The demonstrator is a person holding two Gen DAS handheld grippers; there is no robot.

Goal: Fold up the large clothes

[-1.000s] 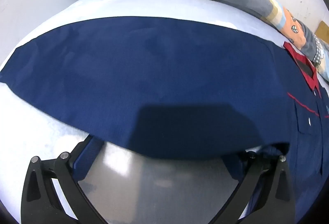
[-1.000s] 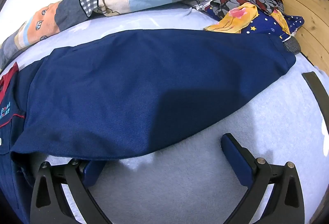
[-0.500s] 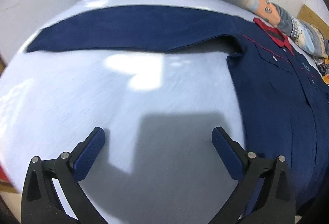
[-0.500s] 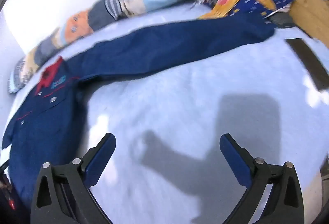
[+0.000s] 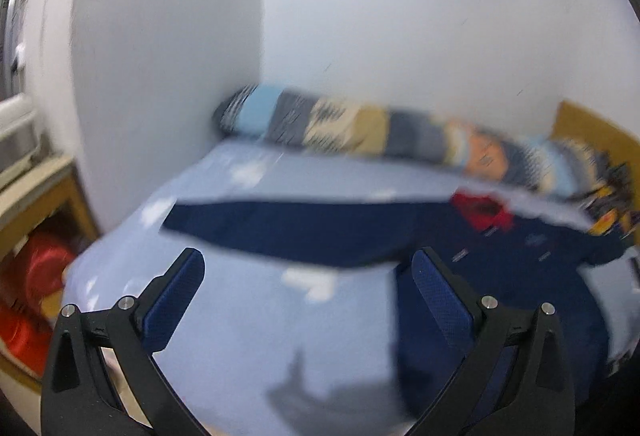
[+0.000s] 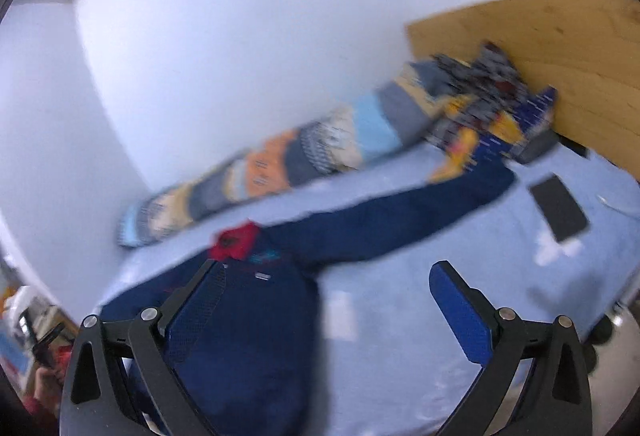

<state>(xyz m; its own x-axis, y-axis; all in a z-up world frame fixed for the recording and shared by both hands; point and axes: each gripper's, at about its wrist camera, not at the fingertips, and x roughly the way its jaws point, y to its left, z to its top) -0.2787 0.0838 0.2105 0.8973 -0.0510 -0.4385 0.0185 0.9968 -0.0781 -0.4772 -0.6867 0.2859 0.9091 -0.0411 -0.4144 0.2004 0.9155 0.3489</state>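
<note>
The shirt (image 5: 500,268) lies flat on the bed (image 5: 260,308), sleeves spread. Only the right view shows a phone (image 6: 559,213). Left gripper (image 5: 308,296) and right gripper (image 6: 324,300) gape empty above the shirt, clear of it.

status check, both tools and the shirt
Left tool open, empty. Right tool open, empty. Navy shirt flat on bed, sleeves spread, unfolded. Phone lies near right sleeve.
</note>
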